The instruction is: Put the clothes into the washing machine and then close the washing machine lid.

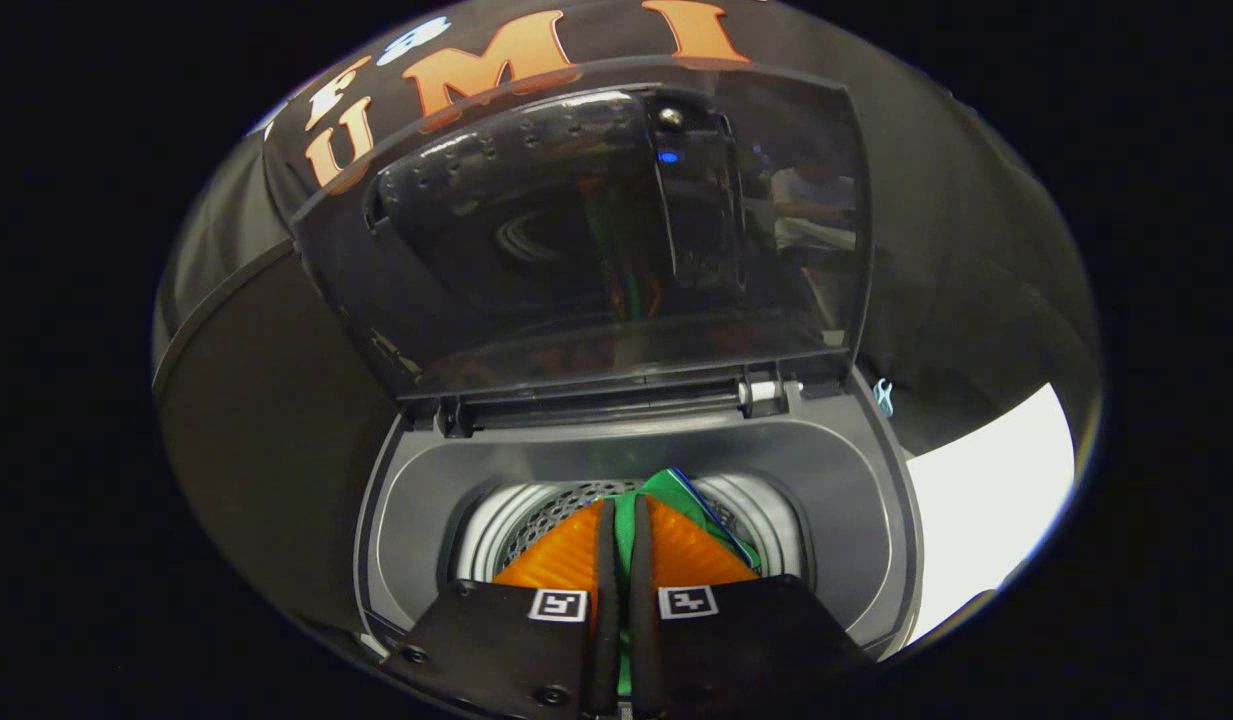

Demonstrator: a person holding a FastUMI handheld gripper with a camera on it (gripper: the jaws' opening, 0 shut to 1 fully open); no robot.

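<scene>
Gripper: the gripper (621, 515) points down into the mouth of the washing machine (856, 500); its two fingers stand almost together, with only a thin slit between them.
Grip: a strip of green cloth (625, 530) runs down that slit, and both fingers press on it, so the gripper is clamped on the cloth.
Clothes: the green cloth (676, 490) spreads out just beyond the fingertips, over the far side of the drum opening, with a thin blue edge along its right side. How far it hangs into the drum cannot be told, since the fingers cover it.
Drum: the perforated metal drum (551, 510) shows left of the fingers, ringed by a pale collar (776, 525) inside the grey top deck.
Lid: the dark see-through lid (576, 240) stands raised, tilted back from its hinge (766, 392) along the rear edge of the washing machine.
Surroundings: black cloth wall (936, 250) lies behind and to both sides of the machine; a white surface (986, 500) shows beyond its right edge, and a small pale blue item (884, 397), too small to identify, sits near the rear right corner.
</scene>
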